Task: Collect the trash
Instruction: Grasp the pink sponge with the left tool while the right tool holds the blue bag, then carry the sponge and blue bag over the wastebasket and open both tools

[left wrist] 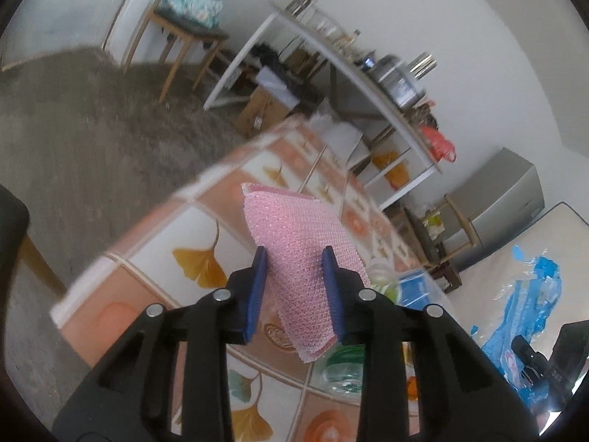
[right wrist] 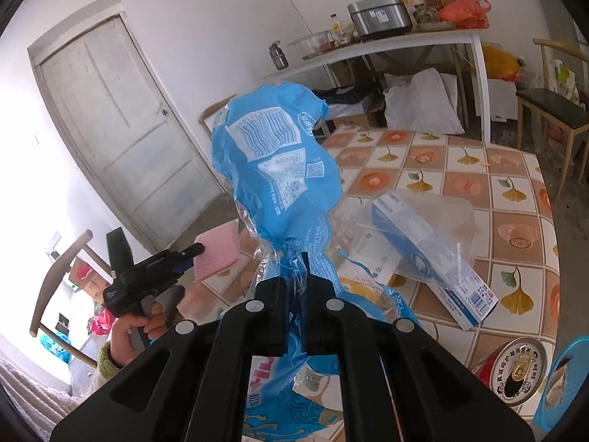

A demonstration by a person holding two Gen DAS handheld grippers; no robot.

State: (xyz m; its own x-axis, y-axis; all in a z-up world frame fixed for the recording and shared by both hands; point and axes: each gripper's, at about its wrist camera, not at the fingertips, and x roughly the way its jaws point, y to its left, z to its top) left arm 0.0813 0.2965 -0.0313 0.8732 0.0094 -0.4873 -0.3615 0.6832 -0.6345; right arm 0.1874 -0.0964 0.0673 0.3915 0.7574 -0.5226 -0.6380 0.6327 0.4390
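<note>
The left gripper (left wrist: 294,291) has its blue-padded jaws pressed on both sides of a pink mesh scouring pad (left wrist: 294,254), which stands up between them, lifted clear of the surface (left wrist: 154,243). In the right wrist view the same gripper (right wrist: 197,248) shows at the left, carried by a hand (right wrist: 136,335) in a knitted cuff, with the pink pad sticking out of its tip.

The right gripper (right wrist: 296,294) has its jaws narrowed to a slit on the twisted clear neck of a blue plastic packaging bag (right wrist: 272,162). The bag rises above the jaws, barcode label facing the camera, and more of its printed plastic trails down under the gripper.

Just right of the bag, a blue and white carton (right wrist: 434,254) lies flat on the tiled-pattern cloth with clear plastic wrap (right wrist: 441,206) crumpled behind it. At the near right a red drink can (right wrist: 515,372) stands with its pull-tab top up, next to the rim of a blue basket (right wrist: 563,386).

Far beyond the surface stand a white side table (right wrist: 405,46) loaded with a rice cooker (right wrist: 379,14) and a red bag (right wrist: 465,11), and a white door (right wrist: 121,140) at the left.
</note>
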